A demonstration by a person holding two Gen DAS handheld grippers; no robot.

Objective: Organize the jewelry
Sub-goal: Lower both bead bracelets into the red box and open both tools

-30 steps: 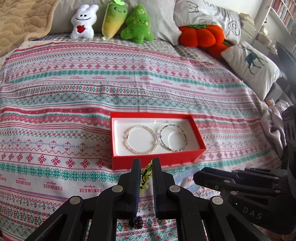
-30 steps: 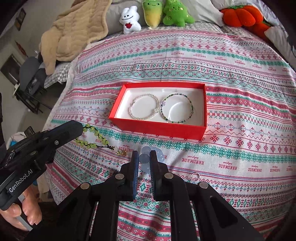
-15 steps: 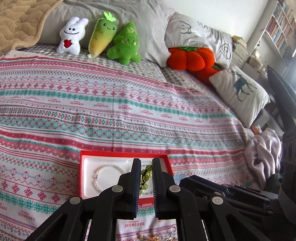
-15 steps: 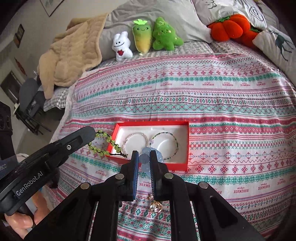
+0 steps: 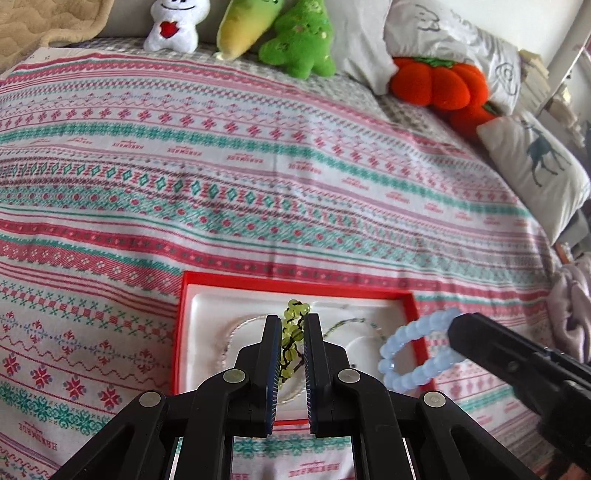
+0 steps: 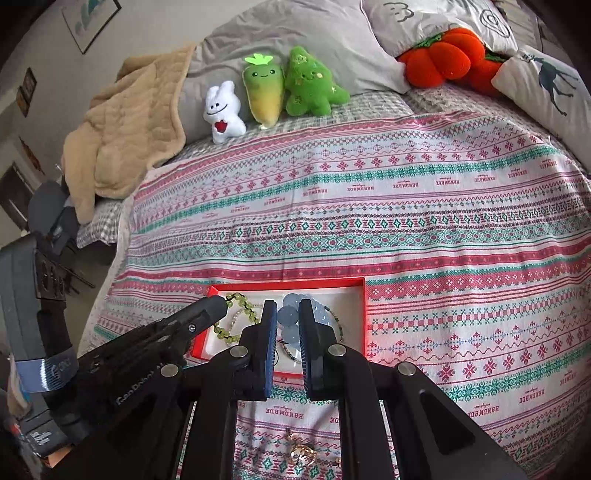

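Observation:
A red box with a white lining [image 5: 207, 310] [image 6: 360, 306] lies on the patterned bedspread. Inside it rest a pearl bracelet [image 5: 236, 332] and a thin green-beaded bracelet [image 5: 364, 326], both partly hidden. My left gripper [image 5: 291, 334] is shut on a green bead bracelet [image 5: 295, 308] that hangs over the box's middle. My right gripper [image 6: 287, 319] is shut on a pale blue bead bracelet [image 5: 413, 350] [image 6: 290, 314] over the box's right part. The left gripper's tip [image 6: 210, 310] with the green beads [image 6: 240, 317] shows in the right wrist view.
Gold jewelry pieces [image 6: 301, 452] lie on the bedspread near the front edge. Plush toys [image 5: 236, 26], an orange pumpkin cushion [image 5: 439, 85] and pillows [image 5: 532, 166] line the far end of the bed. A beige blanket [image 6: 122, 129] sits at the far left.
Both grippers have moved forward from in front of the box to over it, each carrying its bracelet. The box now sits right under the fingertips.

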